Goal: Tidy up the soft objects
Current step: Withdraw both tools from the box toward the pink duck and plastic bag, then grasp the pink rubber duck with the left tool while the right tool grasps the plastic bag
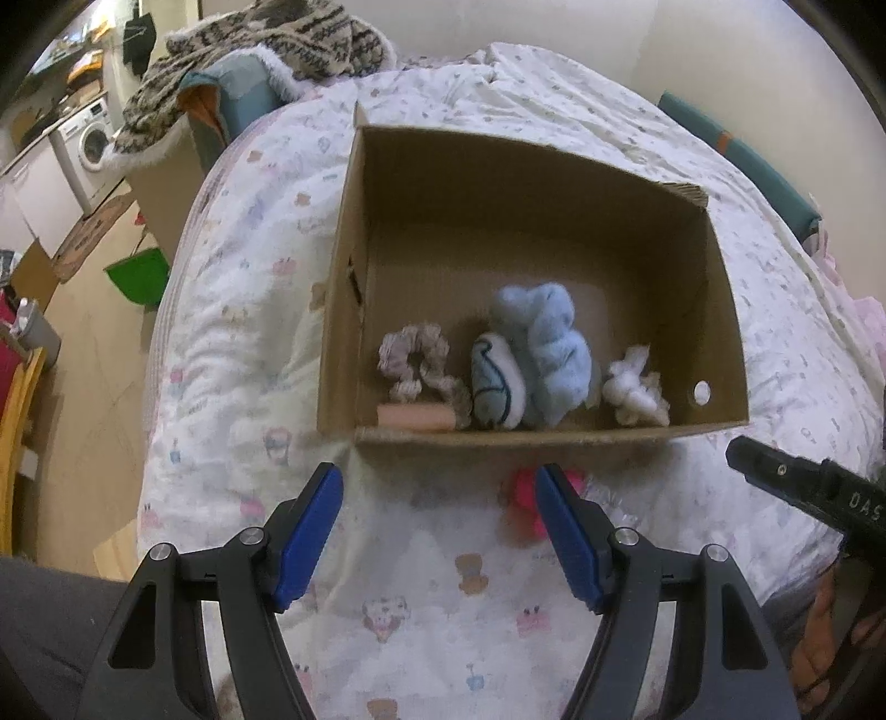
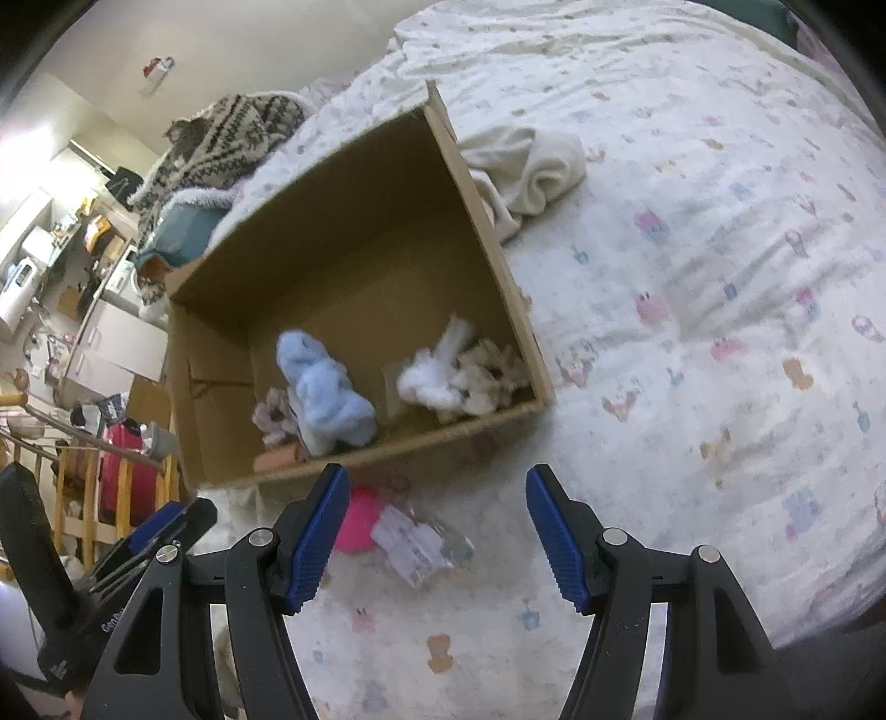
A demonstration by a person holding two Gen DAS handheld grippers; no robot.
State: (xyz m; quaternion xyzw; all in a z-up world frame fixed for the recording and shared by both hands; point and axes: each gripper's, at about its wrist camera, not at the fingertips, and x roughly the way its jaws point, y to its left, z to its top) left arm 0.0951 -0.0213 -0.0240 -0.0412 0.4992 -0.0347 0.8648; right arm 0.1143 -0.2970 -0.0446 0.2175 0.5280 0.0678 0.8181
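An open cardboard box [image 1: 554, 183] sits on a bed covered by a white quilt [image 1: 238, 343] printed with small pastel animals. Along the box's near wall lie the soft things: a striped scrunchie [image 1: 415, 365] at the left with a peach-coloured roll [image 1: 416, 416] just in front of it, a rolled white sock with blue marks [image 1: 496, 387], a fluffy pale-blue cloth [image 1: 548, 354] touching it, and a white fuzzy piece [image 1: 634, 387] at the right. Outside the box, just near of its front wall, a pink item [image 2: 357, 518] lies on the quilt beside a clear printed packet [image 2: 415, 545]. A cream towel [image 2: 531, 166] is bunched on the quilt to the right of the box.

The left claw [image 1: 437, 531] hangs over the quilt with its blue pads spread, holding nothing. The right claw [image 2: 437, 531] is likewise spread wide and empty.

Far left, a patterned knit blanket [image 1: 266, 50] is heaped up; beyond the bed's edge stand a washing machine [image 1: 88, 144] and a green bin [image 1: 138, 274] on a wooden floor.
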